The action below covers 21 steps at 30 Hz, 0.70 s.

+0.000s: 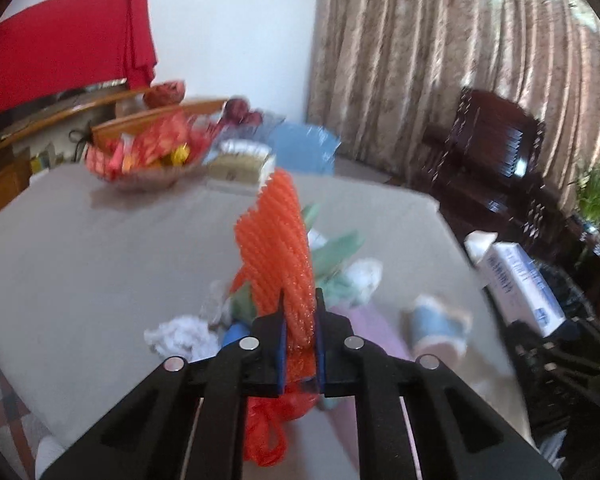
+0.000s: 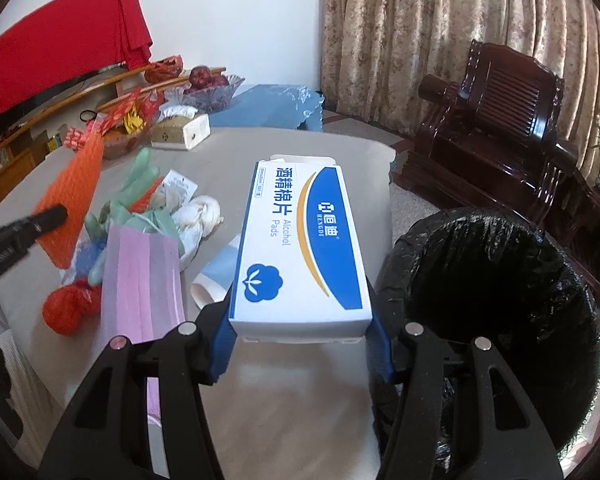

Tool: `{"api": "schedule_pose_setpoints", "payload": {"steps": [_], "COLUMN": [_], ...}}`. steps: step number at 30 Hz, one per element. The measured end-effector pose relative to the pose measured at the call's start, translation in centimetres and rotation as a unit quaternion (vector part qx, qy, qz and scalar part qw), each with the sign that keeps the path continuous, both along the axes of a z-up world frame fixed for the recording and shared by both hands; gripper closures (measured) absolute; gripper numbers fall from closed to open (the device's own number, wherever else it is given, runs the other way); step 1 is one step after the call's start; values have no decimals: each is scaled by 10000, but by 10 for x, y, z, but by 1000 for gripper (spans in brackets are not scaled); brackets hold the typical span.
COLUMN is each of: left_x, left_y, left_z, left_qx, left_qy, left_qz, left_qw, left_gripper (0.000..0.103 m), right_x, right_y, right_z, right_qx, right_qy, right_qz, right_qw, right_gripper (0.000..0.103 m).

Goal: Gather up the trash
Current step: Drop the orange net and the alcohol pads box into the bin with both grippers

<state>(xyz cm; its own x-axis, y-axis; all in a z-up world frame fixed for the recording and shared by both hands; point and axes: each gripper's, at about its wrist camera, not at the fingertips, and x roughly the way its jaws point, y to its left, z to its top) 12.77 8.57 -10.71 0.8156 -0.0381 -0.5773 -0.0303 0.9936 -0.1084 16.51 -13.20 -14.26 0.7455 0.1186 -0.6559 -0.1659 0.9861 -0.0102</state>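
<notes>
My left gripper (image 1: 300, 312) is shut on an orange foam fruit net (image 1: 278, 240) and holds it upright above the trash pile; it also shows in the right wrist view (image 2: 74, 204). My right gripper (image 2: 300, 320) is shut on a white and blue alcohol pads box (image 2: 300, 240), held above the table near its right edge. The box also shows in the left wrist view (image 1: 519, 280). A bin lined with a black bag (image 2: 495, 300) stands right of the table. On the table lie a pink mask (image 2: 140, 280), green gloves (image 2: 140, 184), crumpled white paper (image 2: 200, 212) and a red bag (image 2: 70, 308).
The grey table (image 2: 292, 392) carries a snack bowl (image 1: 144, 152), a tissue box (image 2: 180, 128) and a glass fruit bowl (image 2: 208, 88) at the back. A blue and white cup (image 1: 435, 328) lies on the table. A dark wooden armchair (image 2: 495, 128) and curtains stand at the right.
</notes>
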Motion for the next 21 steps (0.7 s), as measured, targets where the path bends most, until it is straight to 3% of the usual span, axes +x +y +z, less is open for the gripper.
{"api": "schedule_pose_setpoints", "payload": {"steps": [8, 21], "left_x": [0, 20], "left_y": [-57, -189], "left_z": [38, 39], "left_qx": [-238, -381], "left_qy": [-282, -334], "left_qz": [-804, -2161], "left_qw": [9961, 9750], "left_gripper": [92, 92], "right_x": [-14, -41], "right_y": [-36, -150], "right_z": [30, 44], "right_qx": [153, -50], "right_qy": [-343, -599], "right_qz": [-313, -1516], "right_qw": [9988, 9866], "right_gripper": [49, 49]}}
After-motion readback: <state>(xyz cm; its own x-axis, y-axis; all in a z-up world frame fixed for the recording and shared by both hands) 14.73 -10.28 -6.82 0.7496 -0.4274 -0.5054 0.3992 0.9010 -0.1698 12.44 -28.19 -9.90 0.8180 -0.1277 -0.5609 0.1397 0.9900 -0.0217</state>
